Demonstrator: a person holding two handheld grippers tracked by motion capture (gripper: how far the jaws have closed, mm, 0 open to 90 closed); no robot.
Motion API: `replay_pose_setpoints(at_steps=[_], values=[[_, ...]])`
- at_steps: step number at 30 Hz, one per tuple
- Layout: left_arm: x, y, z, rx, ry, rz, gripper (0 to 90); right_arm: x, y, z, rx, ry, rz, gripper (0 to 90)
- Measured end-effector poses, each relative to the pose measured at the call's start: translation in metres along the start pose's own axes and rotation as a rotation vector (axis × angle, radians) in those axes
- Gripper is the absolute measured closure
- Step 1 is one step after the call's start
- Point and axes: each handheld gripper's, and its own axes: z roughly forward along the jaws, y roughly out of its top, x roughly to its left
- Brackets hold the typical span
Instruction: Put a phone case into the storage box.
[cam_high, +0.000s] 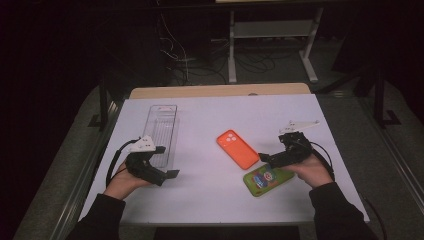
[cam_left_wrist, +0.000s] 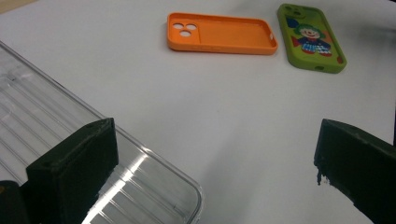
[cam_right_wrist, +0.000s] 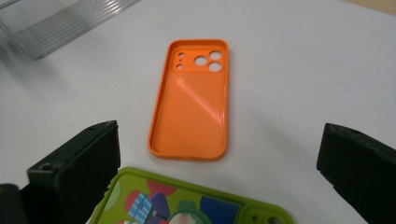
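An orange phone case (cam_high: 237, 148) lies hollow side up mid-table, also in the left gripper view (cam_left_wrist: 222, 33) and the right gripper view (cam_right_wrist: 192, 103). A green phone case with a clown picture (cam_high: 267, 180) lies just right of it, near the front (cam_left_wrist: 311, 36) (cam_right_wrist: 187, 204). A clear ribbed plastic tray (cam_high: 162, 133) lies at the left (cam_left_wrist: 56, 154). My left gripper (cam_high: 169, 169) is open by the tray's near end, one jaw over its corner. My right gripper (cam_high: 264, 159) is open, low over the green case's end and aimed at the orange case.
The white table top (cam_high: 210, 200) ends at a wooden strip (cam_high: 220, 90) at the back. Beyond it is a dark floor with cables and a desk frame (cam_high: 270, 45). Open white surface lies between the tray and the cases.
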Motion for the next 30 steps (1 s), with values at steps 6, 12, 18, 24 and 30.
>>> replay_pose_setpoints(at_steps=[6,12,18,24,30], values=[[-0.001,0.001,0.0,0.0,0.002,0.009,0.0,0.0,0.012,0.008,0.016,-0.007,0.007,0.0],[-0.002,0.002,0.001,0.0,-0.004,0.011,0.0,-0.001,0.021,0.017,0.02,0.0,0.008,0.0],[-0.002,0.001,-0.001,-0.004,-0.002,0.005,0.0,0.001,0.033,0.026,0.021,-0.001,0.01,0.0],[-0.002,0.0,-0.002,-0.006,-0.002,0.002,0.0,0.006,0.042,0.036,0.036,-0.005,-0.005,0.0],[-0.002,0.0,-0.002,-0.005,-0.004,0.005,0.0,0.011,0.05,0.049,0.047,-0.001,-0.014,0.0]])
